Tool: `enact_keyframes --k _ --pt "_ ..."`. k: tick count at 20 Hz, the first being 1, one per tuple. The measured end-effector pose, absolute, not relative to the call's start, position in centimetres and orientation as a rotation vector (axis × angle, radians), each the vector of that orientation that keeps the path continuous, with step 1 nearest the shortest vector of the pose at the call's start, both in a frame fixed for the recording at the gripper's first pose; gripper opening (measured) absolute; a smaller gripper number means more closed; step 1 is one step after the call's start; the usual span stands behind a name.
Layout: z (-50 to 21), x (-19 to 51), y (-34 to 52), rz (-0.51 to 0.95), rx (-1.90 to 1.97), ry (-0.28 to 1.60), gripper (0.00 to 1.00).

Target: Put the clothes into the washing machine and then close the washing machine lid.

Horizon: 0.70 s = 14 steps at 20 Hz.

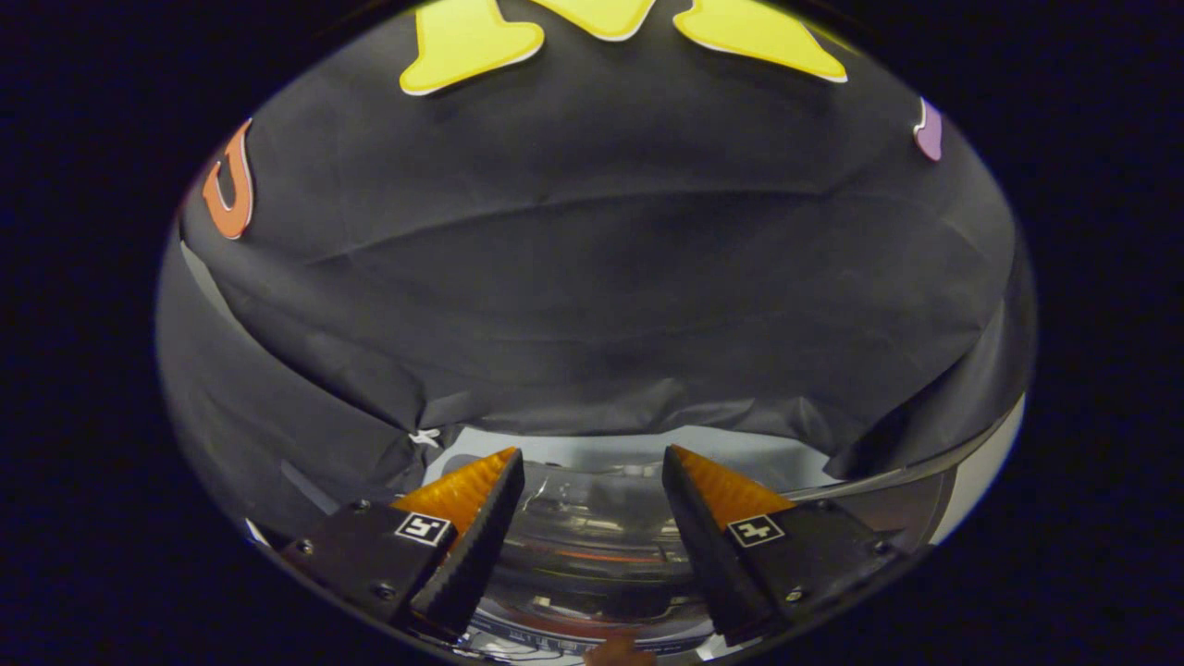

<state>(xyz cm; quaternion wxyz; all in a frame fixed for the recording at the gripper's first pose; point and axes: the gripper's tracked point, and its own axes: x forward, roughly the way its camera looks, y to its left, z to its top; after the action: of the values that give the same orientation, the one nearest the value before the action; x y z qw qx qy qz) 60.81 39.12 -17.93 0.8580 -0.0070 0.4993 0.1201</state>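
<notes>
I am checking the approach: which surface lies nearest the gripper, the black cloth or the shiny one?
The shiny washing machine top, lying between the fingers of the open gripper; the black cloth hangs beyond them.

We see the washing machine lid (592, 527) between the spread fingers of the gripper (592, 462) as clear, glossy plastic catching bright reflections. Behind it the booth wall (592, 296) is matt, creased cloth, and the finger pads (467, 486) look finely ribbed.

No readable text — the gripper (593, 455) bears two square markers, perhaps coded.
</notes>
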Motion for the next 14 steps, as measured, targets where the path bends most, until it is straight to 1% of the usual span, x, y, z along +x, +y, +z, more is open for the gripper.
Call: enact_keyframes --k 4,7,12,14 --pt "-19.9 59.9 39.6 0.289 0.018 1.082 0.98" --pt "-20.7 60.3 39.8 0.279 0.013 1.042 0.98" --pt "-20.5 60.4 39.7 0.272 0.006 1.030 0.98" --pt "-20.2 60.1 39.5 0.245 0.008 1.036 0.97"
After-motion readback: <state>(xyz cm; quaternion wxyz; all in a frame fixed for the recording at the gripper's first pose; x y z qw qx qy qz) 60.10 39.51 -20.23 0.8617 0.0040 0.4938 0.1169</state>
